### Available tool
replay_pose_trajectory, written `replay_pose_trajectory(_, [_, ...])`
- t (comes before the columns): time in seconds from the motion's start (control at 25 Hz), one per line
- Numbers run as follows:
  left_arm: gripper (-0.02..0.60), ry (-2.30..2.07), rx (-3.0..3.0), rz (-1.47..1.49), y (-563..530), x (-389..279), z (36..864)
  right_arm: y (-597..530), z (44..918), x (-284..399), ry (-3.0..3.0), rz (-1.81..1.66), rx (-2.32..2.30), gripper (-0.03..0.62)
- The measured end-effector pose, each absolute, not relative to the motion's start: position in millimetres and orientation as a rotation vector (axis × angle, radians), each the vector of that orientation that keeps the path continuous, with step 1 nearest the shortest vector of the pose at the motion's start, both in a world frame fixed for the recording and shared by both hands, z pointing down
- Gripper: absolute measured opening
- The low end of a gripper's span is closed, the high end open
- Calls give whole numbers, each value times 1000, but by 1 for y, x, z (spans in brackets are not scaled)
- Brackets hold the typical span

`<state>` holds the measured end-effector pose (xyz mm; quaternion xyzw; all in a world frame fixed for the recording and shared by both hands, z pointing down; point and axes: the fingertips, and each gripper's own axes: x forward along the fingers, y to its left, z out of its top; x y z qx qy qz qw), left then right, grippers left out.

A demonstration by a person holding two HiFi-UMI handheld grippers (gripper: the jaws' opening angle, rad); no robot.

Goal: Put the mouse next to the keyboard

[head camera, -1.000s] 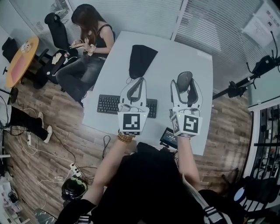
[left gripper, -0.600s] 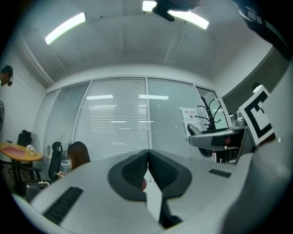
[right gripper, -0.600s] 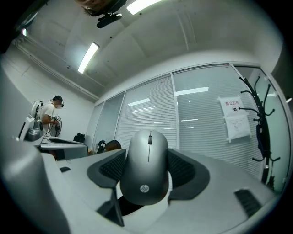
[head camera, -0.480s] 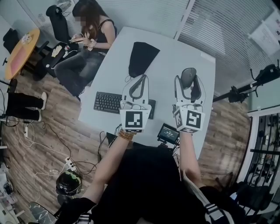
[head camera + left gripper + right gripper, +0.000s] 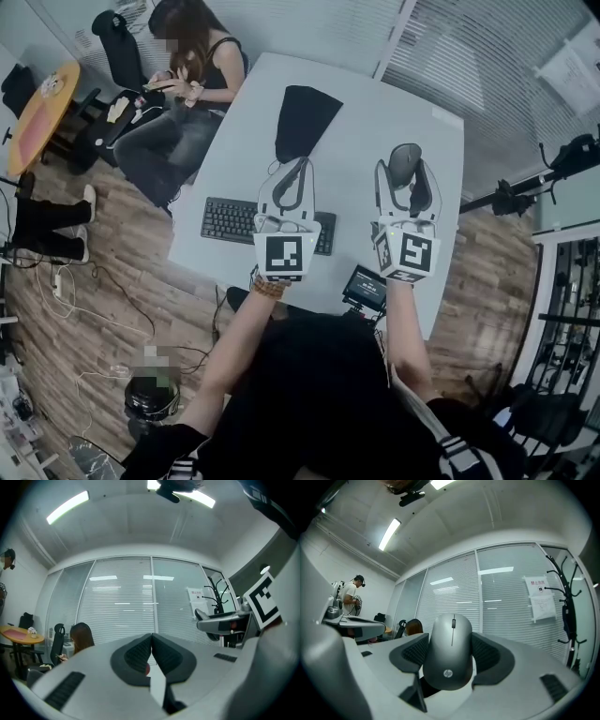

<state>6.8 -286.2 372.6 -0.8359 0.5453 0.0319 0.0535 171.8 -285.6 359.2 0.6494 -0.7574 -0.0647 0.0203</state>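
Note:
My right gripper (image 5: 405,167) is shut on a grey mouse (image 5: 402,162), held above the right part of the white table (image 5: 375,122). In the right gripper view the mouse (image 5: 450,651) fills the gap between the dark pads (image 5: 490,656), raised toward the ceiling. A black keyboard (image 5: 230,220) lies at the table's near edge, partly hidden under my left gripper (image 5: 300,171). The left gripper (image 5: 151,649) is shut, its jaws pressed together with nothing between them.
A black mouse pad or cloth (image 5: 302,122) lies at the table's far middle. A small screen device (image 5: 364,286) hangs at the near edge. A seated person (image 5: 183,80) is by the far left corner, next to an office chair (image 5: 117,47) and a round orange table (image 5: 37,117).
Over the last second the head view shifted slightly; both grippers keep nearly the same place, the right one still holding the mouse above the table.

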Motion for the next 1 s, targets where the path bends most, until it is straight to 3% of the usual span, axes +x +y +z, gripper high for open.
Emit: replay_pose_trajectory(1.0, [12, 1690, -2532, 13, -291, 12, 411, -305, 454, 184, -2273, 31, 1932, 290])
